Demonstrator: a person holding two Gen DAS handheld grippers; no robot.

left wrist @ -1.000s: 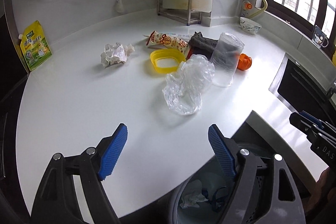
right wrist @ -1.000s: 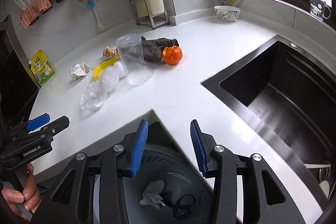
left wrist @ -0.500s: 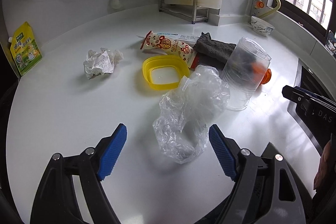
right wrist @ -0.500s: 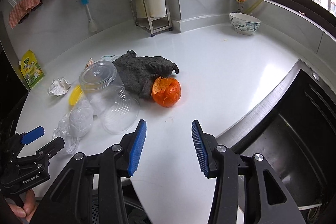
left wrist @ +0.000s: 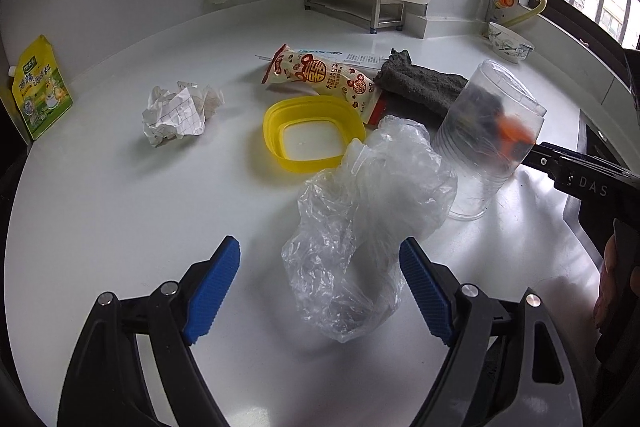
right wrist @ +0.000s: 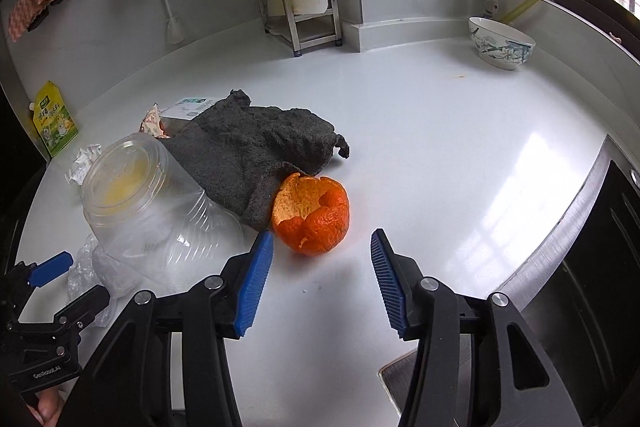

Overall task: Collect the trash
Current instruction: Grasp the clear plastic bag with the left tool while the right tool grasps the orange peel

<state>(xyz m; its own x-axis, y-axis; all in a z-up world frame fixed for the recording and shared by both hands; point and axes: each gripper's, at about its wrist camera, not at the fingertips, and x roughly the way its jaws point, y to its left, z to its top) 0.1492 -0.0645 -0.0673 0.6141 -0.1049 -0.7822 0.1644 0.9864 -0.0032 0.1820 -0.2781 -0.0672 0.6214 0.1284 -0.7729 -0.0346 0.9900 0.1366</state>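
White and glossy, the kitchen worktop (left wrist: 120, 187) curves under a tiled wall, with a black sink (right wrist: 592, 267) at its right edge. Judging by what lies on it, most of the collecting is still to do: a crumpled clear plastic bag (left wrist: 360, 223), a ball of squared paper (left wrist: 178, 115), a printed snack wrapper (left wrist: 324, 75), a yellow lid ring (left wrist: 312, 131), an upturned clear plastic tub (left wrist: 488, 139) and an orange peel (right wrist: 312, 215) all remain on the worktop, clustered around a grey cloth (right wrist: 260, 151). No bin shows in either view.

The left gripper (left wrist: 320, 287) is spread wide and empty. The near end of the plastic bag sits between its blue pads, closer to the right pad and seemingly brushing it; the bag looks like its next pick.

The right gripper (right wrist: 322, 279) is likewise parted and holds nothing. The orange peel lies just ahead of its tips, slightly toward the left pad and touching the cloth's edge, so closing there may snag the cloth.
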